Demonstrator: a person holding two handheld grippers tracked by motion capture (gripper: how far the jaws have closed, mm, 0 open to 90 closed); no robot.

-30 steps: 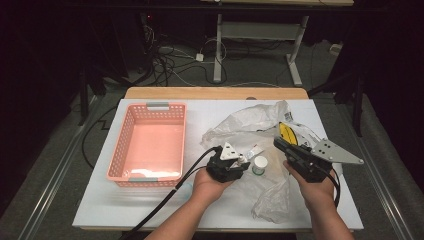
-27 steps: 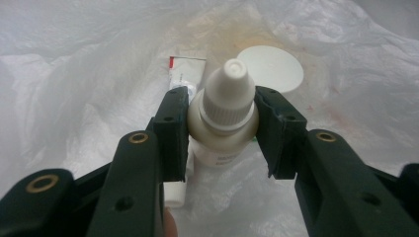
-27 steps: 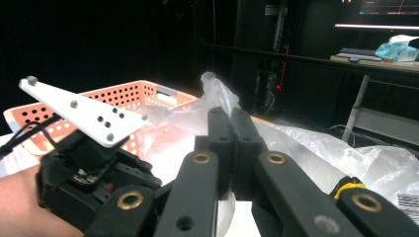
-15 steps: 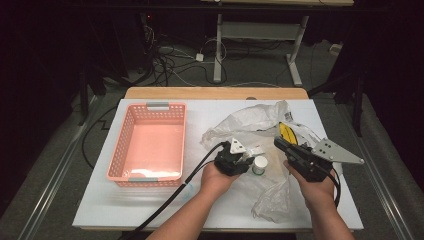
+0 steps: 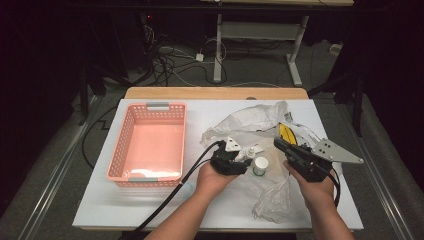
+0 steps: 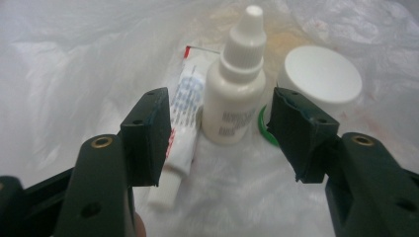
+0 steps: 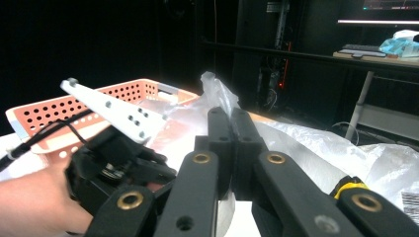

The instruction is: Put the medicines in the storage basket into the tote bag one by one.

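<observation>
We are seeing a white dropper bottle with grey print, a white tube carrying blue print and a red edge, and a white-lidded jar showing green at its base, all on a translucent white plastic bag. We are also looking at a salmon-pink basket with grey handles, sitting on a white table, while a yellow-and-black item is showing at the bag's edge

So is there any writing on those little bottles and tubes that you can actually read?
None can be quoted.
Dropper bottle: grey print, too blurred to read.
Tube: blue and red print, too blurred.
White-capped jar: no print visible on the cap.
Label on the plastic bag: barcode-like lines, too small to read.
</observation>
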